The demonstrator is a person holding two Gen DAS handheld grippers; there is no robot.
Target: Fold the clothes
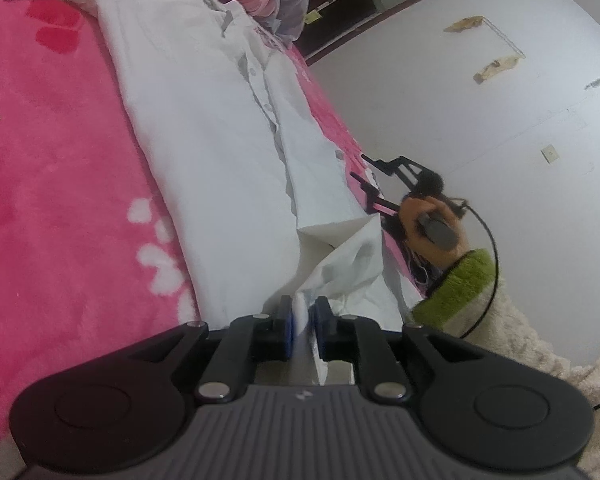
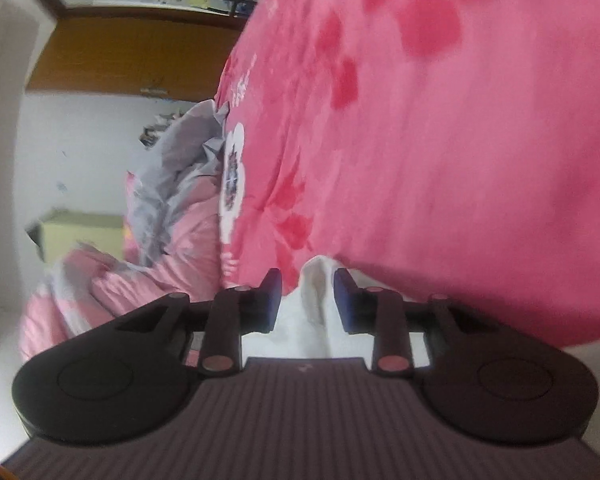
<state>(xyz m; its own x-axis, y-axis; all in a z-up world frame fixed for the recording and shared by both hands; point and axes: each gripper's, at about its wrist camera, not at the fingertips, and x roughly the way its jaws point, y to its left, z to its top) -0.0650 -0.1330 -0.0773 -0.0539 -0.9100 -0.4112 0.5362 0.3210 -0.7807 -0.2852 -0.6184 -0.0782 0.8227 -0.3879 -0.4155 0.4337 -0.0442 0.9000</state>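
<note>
White shirt [image 1: 220,152] lies lengthwise on the pink bed [image 1: 52,168], button placket up, partly folded into a long strip. Left gripper [image 1: 302,316]: fingers pinched on a bunched hem corner of the shirt. Right gripper [image 2: 307,292]: fingers apart, white cloth lying between them but not pressed; seen from the left wrist view it sits at the shirt's far edge, held by a hand [image 1: 432,228].

Judgement: mid-fold, regrasp under way. To do it well: close right on the hem edge, match left's height, keep the cloth taut between both, then carry the hem toward the collar without dragging.
</note>
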